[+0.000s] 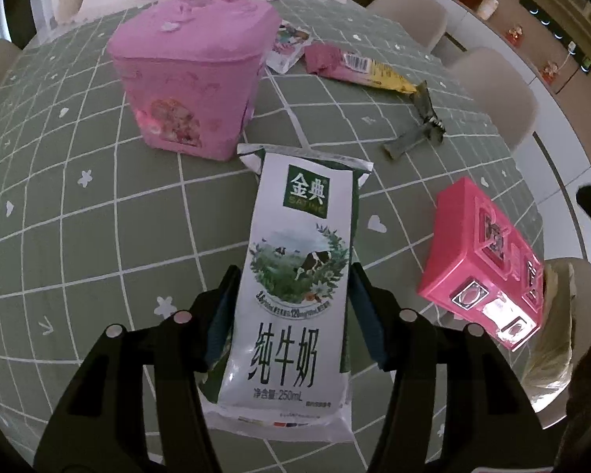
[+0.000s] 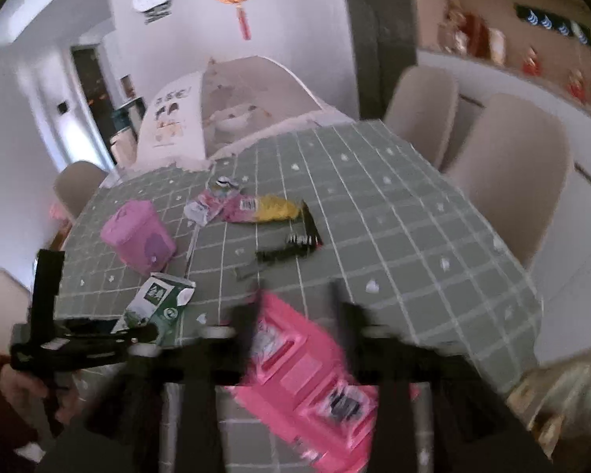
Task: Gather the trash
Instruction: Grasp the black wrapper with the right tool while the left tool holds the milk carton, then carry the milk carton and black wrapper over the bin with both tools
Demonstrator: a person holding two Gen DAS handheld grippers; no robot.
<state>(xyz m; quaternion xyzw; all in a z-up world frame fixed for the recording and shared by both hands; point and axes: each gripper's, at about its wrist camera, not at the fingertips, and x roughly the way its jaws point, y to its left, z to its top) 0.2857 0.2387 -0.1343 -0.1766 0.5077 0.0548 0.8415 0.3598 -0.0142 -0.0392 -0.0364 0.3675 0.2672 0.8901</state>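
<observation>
Black left gripper fingers straddle the white-and-green flattened milk carton, which lies on the green checked tablecloth; the blue pads sit at its two long edges, moderately spread, and whether they press it I cannot tell. Beyond the fingertips, to their left, stands the pink lidded plastic bin; to their right lies the bright pink plastic box. A loose hold could let the slick, crushed carton slip or swing out on lifting. Further right, the right gripper, blurred, stands open over that pink box, gripping nothing. Crumpled wrappers lie well past its fingertips; hurrying risks bumping the box off the table's near edge.
</observation>
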